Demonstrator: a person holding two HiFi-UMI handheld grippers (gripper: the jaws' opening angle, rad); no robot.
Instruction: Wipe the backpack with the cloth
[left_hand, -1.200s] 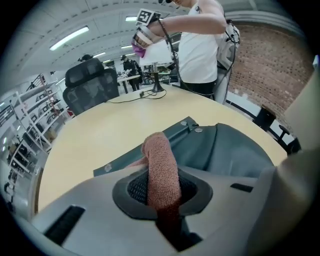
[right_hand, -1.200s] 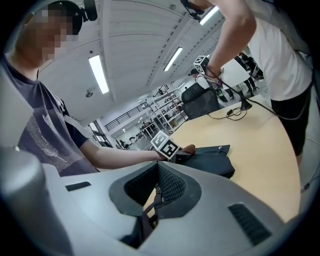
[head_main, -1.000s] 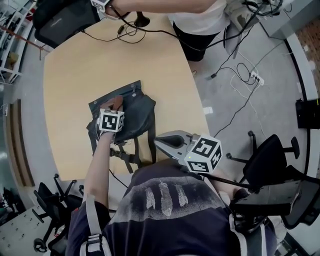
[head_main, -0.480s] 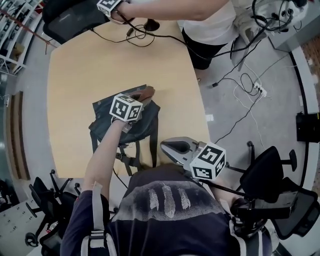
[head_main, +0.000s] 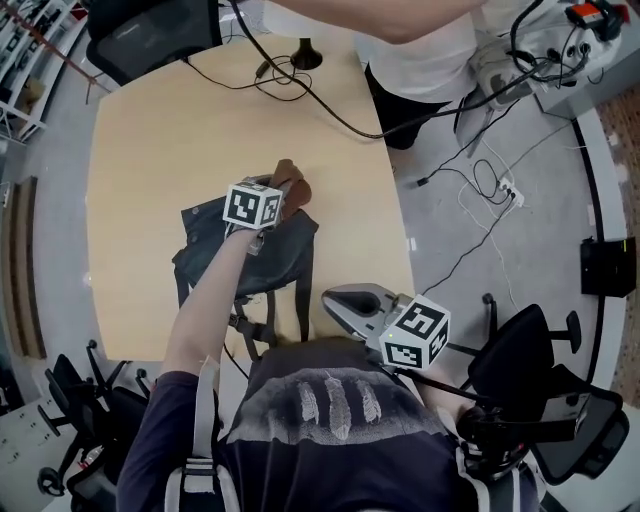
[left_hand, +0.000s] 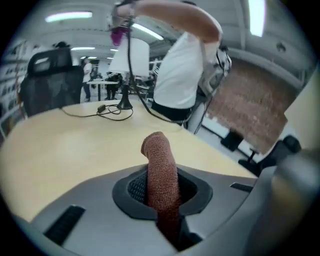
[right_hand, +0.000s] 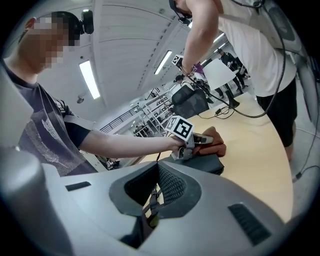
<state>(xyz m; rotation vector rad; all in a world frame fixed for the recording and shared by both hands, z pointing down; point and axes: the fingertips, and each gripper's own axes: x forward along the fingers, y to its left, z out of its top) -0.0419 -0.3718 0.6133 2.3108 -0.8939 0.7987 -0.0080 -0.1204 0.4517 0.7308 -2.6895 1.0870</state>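
- My left claw (head_main: 280, 198) pinches a nubby brown terry cloth (left_hand: 160, 170), folded into a narrow roll.
- My right claw (head_main: 333, 297) clamps a webbing strap (right_hand: 150, 202) of the slouchy dark backpack (head_main: 285, 255), mid-frame on the pale wooden tabletop (head_main: 150, 130).

A light wooden tabletop (head_main: 140, 150) fills the middle of the head view. At its far end black cables (head_main: 290, 80) loop across the wood beside a black stand with a round base (head_main: 305, 55). A black office chair (head_main: 150, 35) stands at the far left corner. A second person in a white shirt (head_main: 430, 55) stands at the far right edge, one arm stretched out over the tabletop. On the grey floor (head_main: 520, 130) to the right lie a white power strip (head_main: 508, 190) and loose cables. Further black chairs stand at lower right (head_main: 525, 355) and lower left (head_main: 85, 395).
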